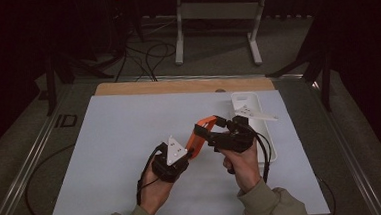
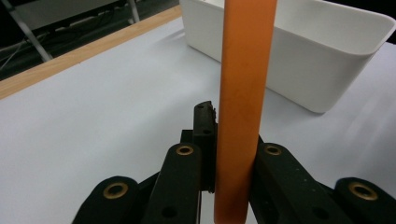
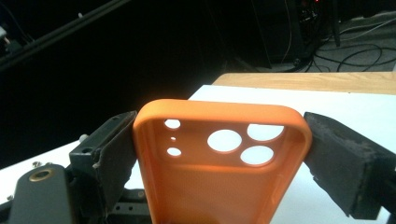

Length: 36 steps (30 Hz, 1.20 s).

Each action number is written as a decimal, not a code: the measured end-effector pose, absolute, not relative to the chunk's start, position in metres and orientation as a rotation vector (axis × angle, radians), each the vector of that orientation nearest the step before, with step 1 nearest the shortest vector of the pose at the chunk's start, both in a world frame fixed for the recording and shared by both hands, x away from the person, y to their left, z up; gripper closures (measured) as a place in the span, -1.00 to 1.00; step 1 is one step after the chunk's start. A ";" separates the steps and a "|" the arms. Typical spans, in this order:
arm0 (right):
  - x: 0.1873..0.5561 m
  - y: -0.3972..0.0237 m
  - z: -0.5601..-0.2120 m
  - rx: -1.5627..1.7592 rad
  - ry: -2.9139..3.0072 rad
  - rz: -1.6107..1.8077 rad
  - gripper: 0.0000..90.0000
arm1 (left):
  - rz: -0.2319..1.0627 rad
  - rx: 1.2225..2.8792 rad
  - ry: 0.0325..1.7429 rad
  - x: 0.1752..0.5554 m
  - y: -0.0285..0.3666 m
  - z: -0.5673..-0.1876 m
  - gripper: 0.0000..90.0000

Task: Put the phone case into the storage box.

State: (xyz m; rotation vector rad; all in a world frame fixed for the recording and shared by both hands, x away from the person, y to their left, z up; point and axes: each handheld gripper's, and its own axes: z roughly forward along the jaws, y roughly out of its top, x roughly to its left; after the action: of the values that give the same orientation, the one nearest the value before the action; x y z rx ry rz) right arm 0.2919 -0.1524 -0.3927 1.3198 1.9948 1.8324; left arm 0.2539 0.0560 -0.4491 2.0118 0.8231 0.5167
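Observation:
An orange phone case (image 1: 200, 129) hangs above the white table top between both hands. My left gripper (image 1: 190, 150) is shut on its lower end; in the left gripper view the case (image 2: 245, 70) stands edge-on, pinched between the two black jaws of that gripper (image 2: 233, 140). My right gripper (image 1: 211, 132) comes in from the right at the camera-hole end. In the right gripper view the case (image 3: 210, 186) shows its inner side with several round holes. The wide-set pads (image 3: 116, 144) of that gripper (image 3: 219, 154) lie against both long edges.
A white rectangular bin (image 1: 270, 142) stands on the table just right of the hands and looms close in the left gripper view (image 2: 299, 51). The white mat (image 1: 130, 141) ends at a wooden strip (image 1: 177, 86) at the back. Cables and stand legs lie on the floor beyond.

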 end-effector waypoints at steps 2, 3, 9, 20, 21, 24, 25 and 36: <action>0.292 -0.151 -0.394 1.331 1.985 1.839 -0.71 | 0.508 2.009 0.822 0.253 0.055 -0.449 0.91; 0.292 -0.151 -0.394 1.331 1.985 1.839 -0.71 | 0.508 2.009 0.822 0.253 0.055 -0.449 0.91; 0.293 -0.147 -0.396 1.352 1.940 1.846 -0.69 | 0.467 2.017 0.808 0.254 0.052 -0.449 0.90; 0.287 -0.141 -0.394 1.299 1.916 1.795 -0.65 | 0.446 2.040 0.781 0.253 0.049 -0.450 0.86; 0.287 -0.141 -0.394 1.299 1.916 1.795 -0.65 | 0.446 2.040 0.781 0.253 0.049 -0.450 0.86; 0.285 -0.140 -0.394 1.290 1.915 1.779 -0.64 | 0.432 2.040 0.774 0.253 0.049 -0.450 0.84; 0.285 -0.140 -0.394 1.290 1.915 1.779 -0.64 | 0.432 2.040 0.774 0.253 0.049 -0.450 0.82; 0.286 -0.140 -0.395 1.306 1.913 1.791 -0.65 | 0.391 1.975 0.795 0.256 0.056 -0.448 -0.03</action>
State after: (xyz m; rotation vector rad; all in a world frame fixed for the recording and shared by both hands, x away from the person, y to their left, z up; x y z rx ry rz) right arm 0.2860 -0.1404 -0.3947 1.3061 1.9126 1.7906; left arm 0.2556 0.0565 -0.4476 1.9752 0.7950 0.3910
